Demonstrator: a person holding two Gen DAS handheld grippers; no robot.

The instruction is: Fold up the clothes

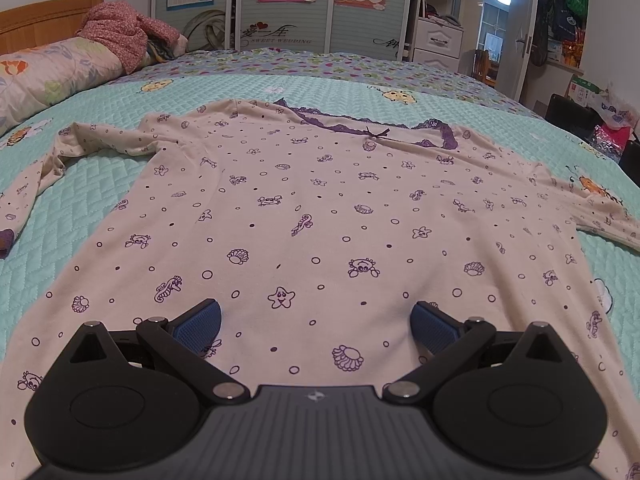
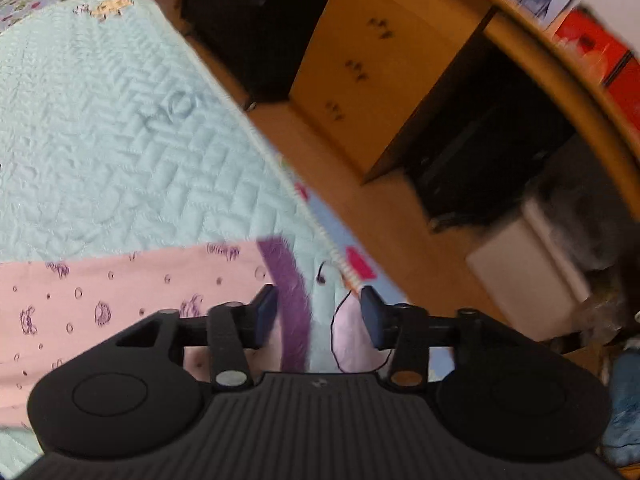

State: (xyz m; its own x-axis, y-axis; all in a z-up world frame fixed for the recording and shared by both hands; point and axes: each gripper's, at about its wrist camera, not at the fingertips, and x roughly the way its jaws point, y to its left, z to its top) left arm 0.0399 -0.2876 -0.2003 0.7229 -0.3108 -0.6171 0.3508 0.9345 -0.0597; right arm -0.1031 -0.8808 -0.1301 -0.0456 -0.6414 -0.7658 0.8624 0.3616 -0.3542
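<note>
While left gripper (image 1: 316, 320) gapes over pyjama top (image 1: 320, 208), right gripper (image 2: 319, 312) half-open, seemingly straddling purple cuff (image 2: 294, 312).

Right gripper (image 2: 318, 316) jaws straddle purple cuff (image 2: 294, 304), apart.

Your left gripper (image 1: 316, 320) is tilting downward, its jaws standing wide apart, both blue pads (image 1: 200, 326) showing in full with nothing pinched between them. The black linkage arms are splayed outward on either side.

Your right gripper (image 2: 318, 316) is pitching down more steeply, its view smeared with blur. Its jaws are standing partly apart, about half as wide as the left pair, the pads (image 2: 266, 314) facing each other and pressing on nothing.
</note>
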